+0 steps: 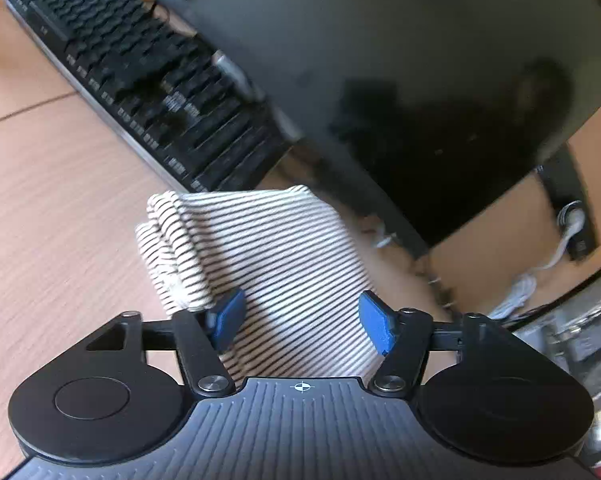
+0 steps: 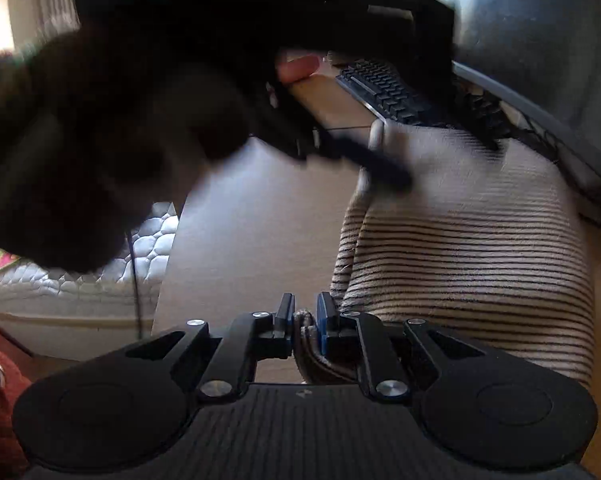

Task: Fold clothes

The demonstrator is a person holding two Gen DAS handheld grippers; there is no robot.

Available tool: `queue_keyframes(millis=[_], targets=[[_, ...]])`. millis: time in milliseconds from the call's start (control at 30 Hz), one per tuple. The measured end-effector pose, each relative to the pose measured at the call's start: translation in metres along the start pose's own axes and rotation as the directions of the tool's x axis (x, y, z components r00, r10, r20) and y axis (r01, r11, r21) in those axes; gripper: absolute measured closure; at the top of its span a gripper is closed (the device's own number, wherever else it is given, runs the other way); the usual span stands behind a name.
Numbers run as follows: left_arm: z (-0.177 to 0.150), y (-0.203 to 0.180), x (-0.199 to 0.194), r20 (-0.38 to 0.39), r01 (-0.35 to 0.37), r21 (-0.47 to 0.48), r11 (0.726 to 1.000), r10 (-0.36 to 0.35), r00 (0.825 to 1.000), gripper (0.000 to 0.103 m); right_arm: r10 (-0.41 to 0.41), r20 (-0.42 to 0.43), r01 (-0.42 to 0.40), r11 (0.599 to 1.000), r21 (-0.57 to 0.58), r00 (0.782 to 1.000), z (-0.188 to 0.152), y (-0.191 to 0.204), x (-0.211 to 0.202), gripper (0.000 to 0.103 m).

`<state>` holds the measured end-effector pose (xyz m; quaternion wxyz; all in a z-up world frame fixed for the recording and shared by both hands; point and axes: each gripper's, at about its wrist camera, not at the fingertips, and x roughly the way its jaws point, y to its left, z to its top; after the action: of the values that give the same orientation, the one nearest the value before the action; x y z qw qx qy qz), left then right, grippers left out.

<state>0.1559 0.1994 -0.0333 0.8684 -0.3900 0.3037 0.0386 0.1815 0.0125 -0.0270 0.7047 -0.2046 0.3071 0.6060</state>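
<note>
- Striped garment, cream with thin dark lines, folded into a thick bundle and lying on the wooden counter, straight ahead of the left jaws and partly beneath them.
- Left gripper: jaws spread wide, blue pads apart with striped cloth showing between them, nothing clamped; whether the pads touch the cloth cannot be told.
- Stacked folded edges of the bundle bunched just ahead of the left-hand pad, several layers visible.
- Black keyboard beyond the far end of the bundle, up and to the left of the left jaws, lying slantwise on the counter.
- Large dark monitor ahead of and above the left jaws, its lower edge close over the far corner of the garment.
- White cable off to the right of the left jaws, near a black stand.
- Right gripper: jaws pressed close, pinching a folded edge of the striped garment, a small roll of cloth caught between the pads.
- Rest of the cloth spreading ahead and to the right of the right jaws, draped in a broad striped slope.
- Same keyboard seen far ahead of the right jaws, past the top of the cloth.
- Dark blurred shape filling the upper left of the right wrist view, too smeared to identify, with a thin black bar crossing the top of the cloth.
- Quilted white mattress low to the left of the right jaws, below counter level.
</note>
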Motion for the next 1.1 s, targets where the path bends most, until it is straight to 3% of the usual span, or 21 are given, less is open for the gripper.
queue_keyframes(millis=[67, 100, 200, 267, 333, 433, 500, 600, 667, 767, 867, 967, 1033, 1100], targets=[[0.002, 0.004, -0.001, -0.001, 0.009, -0.013, 1.000, -0.009, 1.000, 0.043, 0.034, 0.048, -0.036, 0.999, 0.036, 0.998, 0.007, -0.002, -0.020, 0.081], [0.004, 0.004, 0.000, -0.005, 0.014, -0.019, 1.000, -0.014, 1.000, 0.043, 0.042, 0.075, -0.045, 0.998, 0.039, 0.996, 0.010, -0.002, -0.031, 0.065], [0.005, 0.005, -0.002, -0.020, 0.016, -0.016, 1.000, -0.016, 1.000, 0.043, 0.021, 0.142, -0.023, 1.000, 0.014, 0.990, 0.015, -0.002, -0.055, 0.060], [0.008, 0.005, 0.004, -0.027, 0.014, -0.010, 1.000, -0.015, 1.000, 0.043, -0.021, 0.121, 0.020, 1.000, 0.008, 0.992, 0.010, -0.006, -0.047, 0.056], [0.009, 0.005, 0.006, -0.035, 0.021, -0.021, 1.000, -0.022, 0.999, 0.043, -0.064, 0.049, 0.064, 0.998, -0.010, 0.997, -0.004, -0.010, -0.025, 0.056], [0.011, 0.008, 0.008, -0.045, 0.030, -0.027, 0.999, -0.031, 0.998, 0.043, -0.105, 0.055, 0.107, 0.994, -0.038, 0.993, -0.015, -0.005, -0.021, 0.052], [0.012, 0.010, 0.009, -0.052, 0.035, -0.027, 0.999, -0.036, 0.998, 0.043, -0.059, 0.081, 0.054, 0.996, 0.071, 0.995, -0.006, -0.014, -0.041, 0.046], [0.012, 0.012, 0.009, -0.055, 0.046, -0.033, 0.998, -0.048, 0.997, 0.043, -0.144, 0.144, 0.112, 0.971, 0.212, 0.979, -0.004, -0.043, -0.069, 0.021], [0.012, 0.014, 0.008, -0.055, 0.054, -0.037, 0.998, -0.056, 0.997, 0.043, -0.217, 0.155, 0.163, 0.940, 0.299, 0.964, -0.004, -0.067, -0.080, 0.019], [0.011, 0.017, 0.008, -0.054, 0.067, -0.042, 0.997, -0.069, 0.996, 0.043, -0.261, 0.075, 0.202, 0.872, 0.446, 0.963, -0.021, -0.110, -0.070, 0.019], [0.010, 0.020, 0.008, -0.052, 0.079, -0.055, 0.995, -0.081, 0.995, 0.043, -0.190, 0.061, 0.121, 0.811, 0.573, 0.980, -0.045, -0.134, -0.061, 0.019], [0.011, 0.020, 0.008, -0.052, 0.080, -0.055, 0.995, -0.083, 0.995, 0.043, -0.060, 0.103, -0.027, 0.729, 0.684, 0.993, -0.059, -0.140, -0.048, 0.020], [0.012, 0.019, 0.009, -0.054, 0.073, -0.047, 0.996, -0.075, 0.996, 0.042, -0.047, 0.143, -0.060, 0.750, 0.659, 0.989, -0.050, -0.128, -0.051, 0.024], [0.012, 0.018, 0.009, -0.055, 0.066, -0.038, 0.997, -0.068, 0.996, 0.035, -0.071, 0.195, -0.058, 0.809, 0.585, 0.978, -0.033, -0.112, -0.062, 0.034]])
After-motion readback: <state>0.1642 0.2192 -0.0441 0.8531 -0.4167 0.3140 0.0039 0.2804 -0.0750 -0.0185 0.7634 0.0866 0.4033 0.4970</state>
